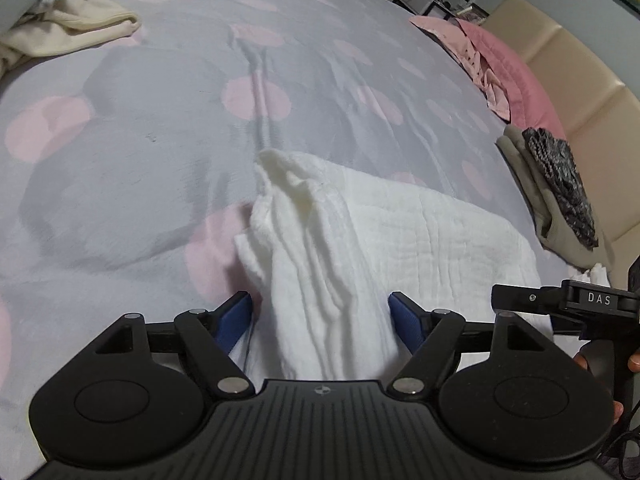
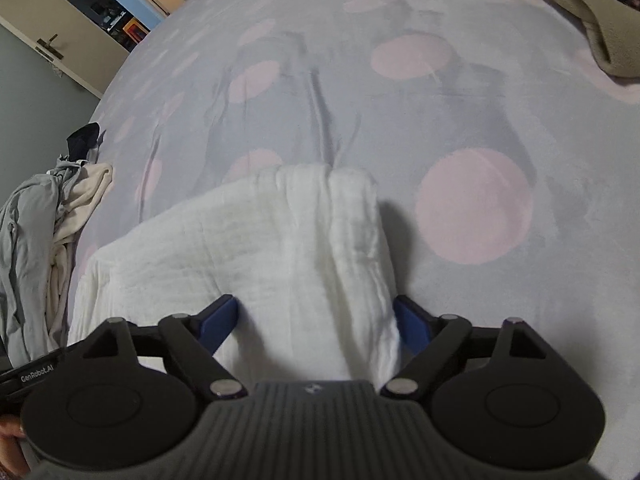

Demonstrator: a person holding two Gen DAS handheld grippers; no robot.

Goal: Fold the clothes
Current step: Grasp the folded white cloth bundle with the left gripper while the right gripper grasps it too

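White cloth (image 1: 400, 232), crinkled and partly folded, lies on the grey bedspread (image 1: 140, 160) with pink dots, a bunched ridge of it running between both pairs of blue pads. On its left edge the left gripper (image 1: 320, 316) has its jaws spread wide, clear of the fabric. On its right edge the right gripper (image 2: 316, 320) is likewise spread, gripping nothing.
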